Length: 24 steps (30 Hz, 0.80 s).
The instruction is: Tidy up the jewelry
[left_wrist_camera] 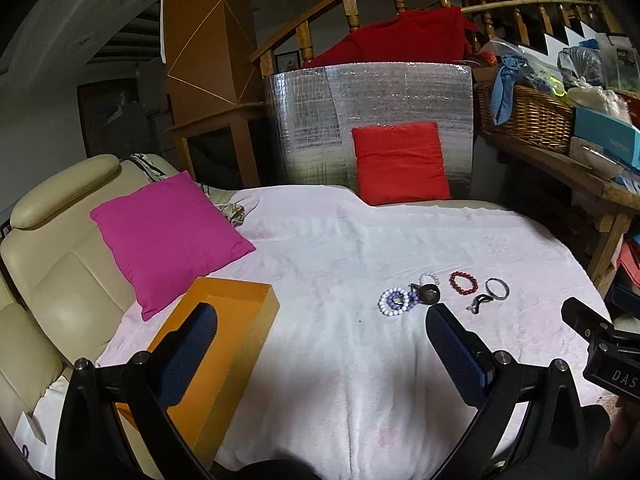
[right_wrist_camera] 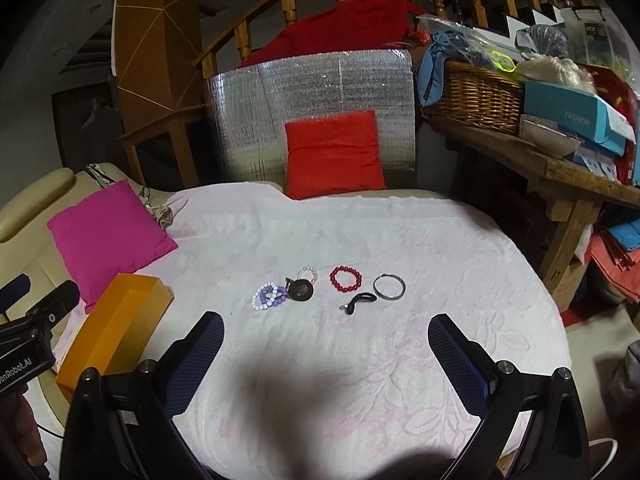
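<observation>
Several pieces of jewelry lie in a loose row on the pale pink cloth (right_wrist_camera: 360, 232): a purple-and-white bead bracelet (right_wrist_camera: 269, 297), a dark round pendant (right_wrist_camera: 301, 291), a small clear bead ring (right_wrist_camera: 307, 273), a red bead bracelet (right_wrist_camera: 345, 279), a silver bangle (right_wrist_camera: 389, 287) and a small black curved piece (right_wrist_camera: 358, 302). An open orange box (left_wrist_camera: 208, 356) stands at the left, partly behind my left fingers. My left gripper (left_wrist_camera: 320, 316) hovers open, short of the jewelry. My right gripper (right_wrist_camera: 326, 324) also stands open just before the row, holding nothing.
A magenta cushion (left_wrist_camera: 168, 236) leans on the cream sofa (left_wrist_camera: 52, 280) at the left. A red cushion (right_wrist_camera: 334, 152) rests against a silver foil panel (right_wrist_camera: 312, 96) at the back. A wooden bench (right_wrist_camera: 560, 168) with a wicker basket (right_wrist_camera: 476, 100) and boxes stands at the right.
</observation>
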{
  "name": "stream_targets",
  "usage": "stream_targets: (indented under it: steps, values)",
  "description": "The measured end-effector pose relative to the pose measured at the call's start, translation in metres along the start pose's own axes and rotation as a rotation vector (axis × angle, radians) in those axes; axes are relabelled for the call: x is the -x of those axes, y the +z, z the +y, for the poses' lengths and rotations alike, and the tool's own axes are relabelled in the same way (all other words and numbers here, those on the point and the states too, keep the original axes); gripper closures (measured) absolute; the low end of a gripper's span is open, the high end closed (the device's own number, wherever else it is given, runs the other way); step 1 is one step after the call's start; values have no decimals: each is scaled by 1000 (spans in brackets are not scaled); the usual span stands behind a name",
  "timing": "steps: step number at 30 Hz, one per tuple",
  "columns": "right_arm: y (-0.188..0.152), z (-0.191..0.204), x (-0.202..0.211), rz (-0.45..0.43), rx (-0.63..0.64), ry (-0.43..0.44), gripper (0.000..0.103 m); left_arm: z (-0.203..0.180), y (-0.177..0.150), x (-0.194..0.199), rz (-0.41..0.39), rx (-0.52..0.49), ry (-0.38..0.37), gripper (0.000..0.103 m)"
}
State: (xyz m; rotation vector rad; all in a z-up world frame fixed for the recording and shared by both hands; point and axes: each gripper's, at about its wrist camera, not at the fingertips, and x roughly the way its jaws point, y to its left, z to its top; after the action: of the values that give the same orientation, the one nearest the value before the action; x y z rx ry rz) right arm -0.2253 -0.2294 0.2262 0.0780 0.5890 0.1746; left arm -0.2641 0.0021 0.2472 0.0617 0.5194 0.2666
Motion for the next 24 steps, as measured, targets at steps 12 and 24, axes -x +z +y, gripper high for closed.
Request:
stream_targets:
  steps: [12, 24]
  values:
    - [-6, -8, -14, 31, -38, -2, 0, 0, 0, -11, 17, 35, 24, 0]
    - [0, -7, -24, 35, -43, 0, 0, 2, 4, -19, 18, 55, 35, 0]
